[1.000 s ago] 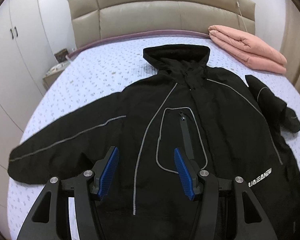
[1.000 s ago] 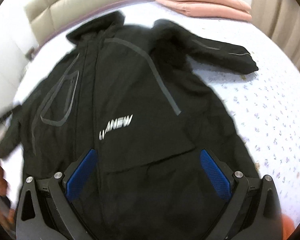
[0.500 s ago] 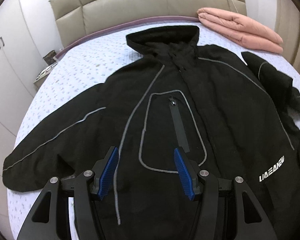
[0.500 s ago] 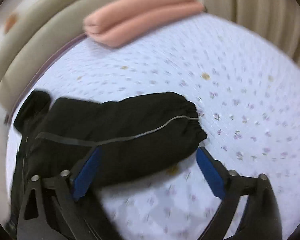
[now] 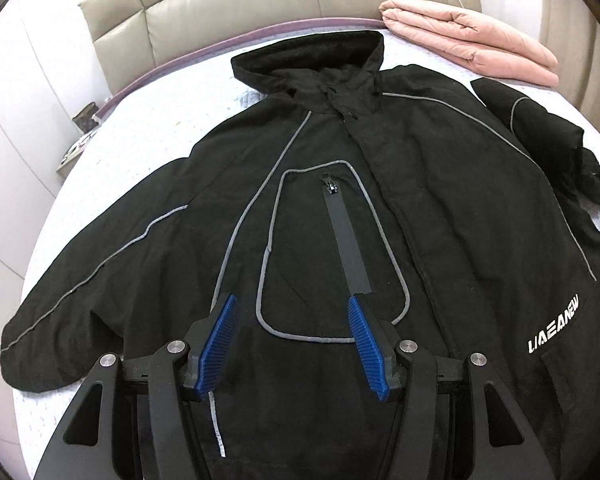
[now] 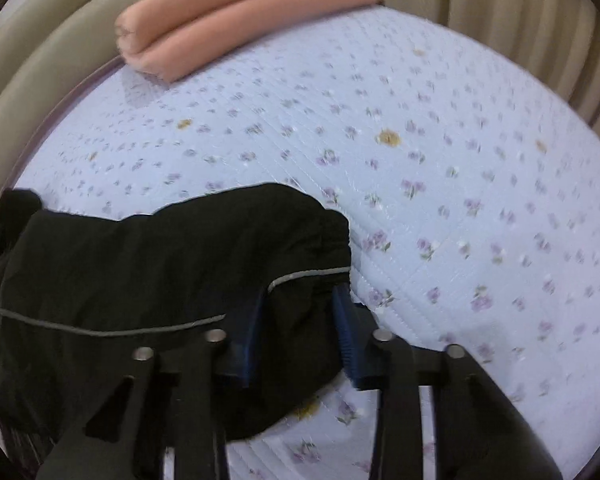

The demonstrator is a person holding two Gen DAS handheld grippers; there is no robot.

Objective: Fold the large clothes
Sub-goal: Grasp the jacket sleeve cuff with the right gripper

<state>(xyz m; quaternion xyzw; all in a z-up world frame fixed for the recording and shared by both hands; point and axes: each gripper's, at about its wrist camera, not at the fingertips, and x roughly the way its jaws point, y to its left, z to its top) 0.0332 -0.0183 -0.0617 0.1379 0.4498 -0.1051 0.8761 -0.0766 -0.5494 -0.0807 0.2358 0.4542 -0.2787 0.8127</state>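
The black jacket (image 5: 380,208) lies spread front-up across the bed (image 5: 148,132), hood toward the far headboard (image 5: 228,4), one sleeve stretched out to the left, grey piping tracing the chest pocket. The left tool (image 5: 292,340) hangs over the jacket's near chest, blue pads well apart, nothing pinched between them. Over at the right side, the right tool (image 6: 300,320) has just been closing, and its blue pads now press on the sleeve cuff (image 6: 308,264), the fabric bunched between them, the grey stripe running right across the grip. That sleeve lies on the flowered bedcover (image 6: 440,160), its end toward the right. A folded pink blanket (image 6: 228,12) sits at the far edge by the headboard, well apart from the sleeve.
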